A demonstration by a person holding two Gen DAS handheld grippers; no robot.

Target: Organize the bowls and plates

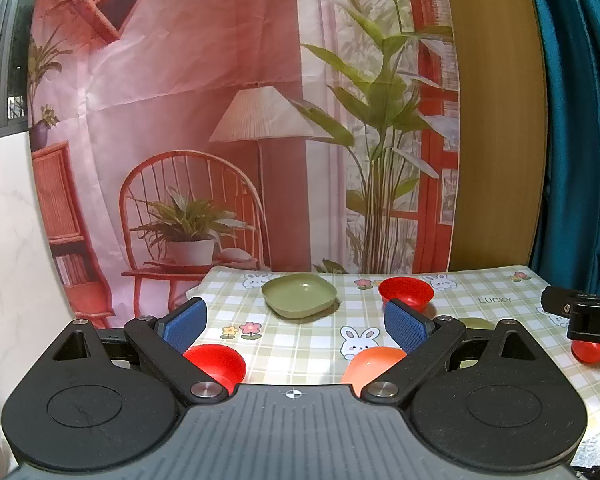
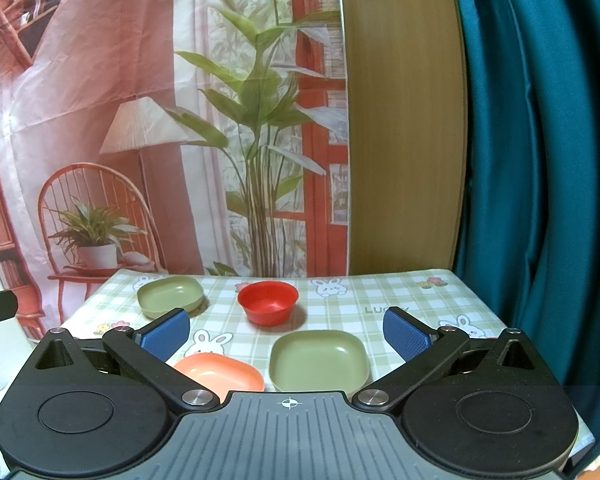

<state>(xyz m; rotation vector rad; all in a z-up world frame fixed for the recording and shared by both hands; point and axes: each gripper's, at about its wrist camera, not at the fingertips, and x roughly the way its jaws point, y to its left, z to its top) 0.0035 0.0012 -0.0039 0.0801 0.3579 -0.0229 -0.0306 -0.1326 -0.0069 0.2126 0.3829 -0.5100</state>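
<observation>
Checked cloth (image 2: 340, 312) covers the table and carries all the dishes. Left gripper (image 1: 296, 326) and right gripper (image 2: 288, 332) both hang above it with blue pads spread wide, holding nothing. Near green plate (image 2: 319, 360) lies between the right gripper's fingers, with the orange plate (image 2: 220, 370) just beside it. Far green plate (image 1: 299, 294) sits toward the back edge. Red bowl (image 2: 267, 303) stands beyond the near plate. Second red bowl (image 1: 216, 362) lies under the left gripper's left finger; a third (image 1: 590, 351) is partly hidden at the right.
</observation>
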